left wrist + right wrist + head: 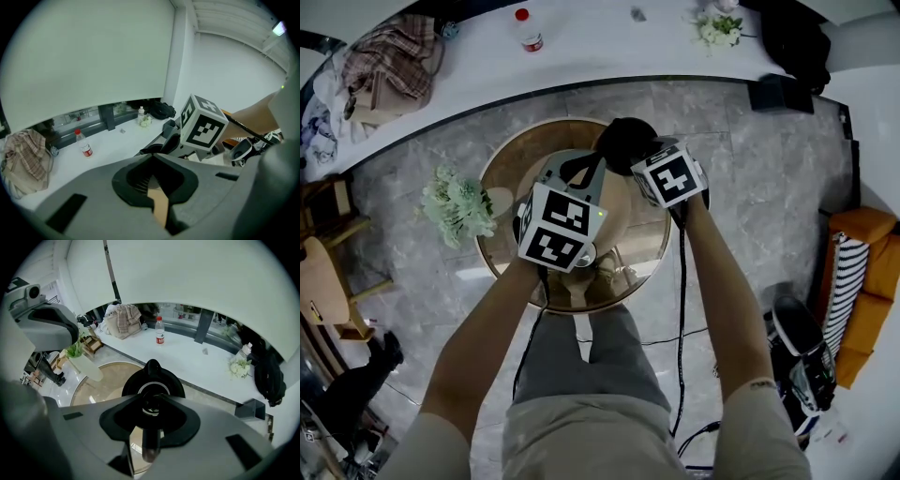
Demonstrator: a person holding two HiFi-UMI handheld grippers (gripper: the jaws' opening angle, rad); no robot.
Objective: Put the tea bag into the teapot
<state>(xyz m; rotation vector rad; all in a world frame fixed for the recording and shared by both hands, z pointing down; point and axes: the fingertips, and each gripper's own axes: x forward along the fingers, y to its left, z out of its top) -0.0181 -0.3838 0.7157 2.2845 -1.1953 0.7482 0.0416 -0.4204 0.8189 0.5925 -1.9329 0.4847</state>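
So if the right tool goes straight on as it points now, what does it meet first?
The teapot: its top sits just beyond the right tool, though the gap is hard to judge.

Teapot (152, 380): black, with a pale ring at the lid.
Left gripper (153, 160), right gripper (152, 398): grey shells, black pads, white cubes with black square markers.
Table (504, 164): tan wood.
Floor (750, 169): grey veined marble.
Counter (581, 42): white.
Bottle (527, 30), 12 o'clock: clear, red cap and label.
Cloth (394, 52), 10 o'clock: beige-brown plaid.
Flowers (457, 206), 9 o'clock of table: white, pale green.
Cushion (867, 234), 3 o'clock: orange.
Fabric (844, 281), 4 o'clock: black-white stripes.
Shorts (581, 431), 6 o'clock: khaki.
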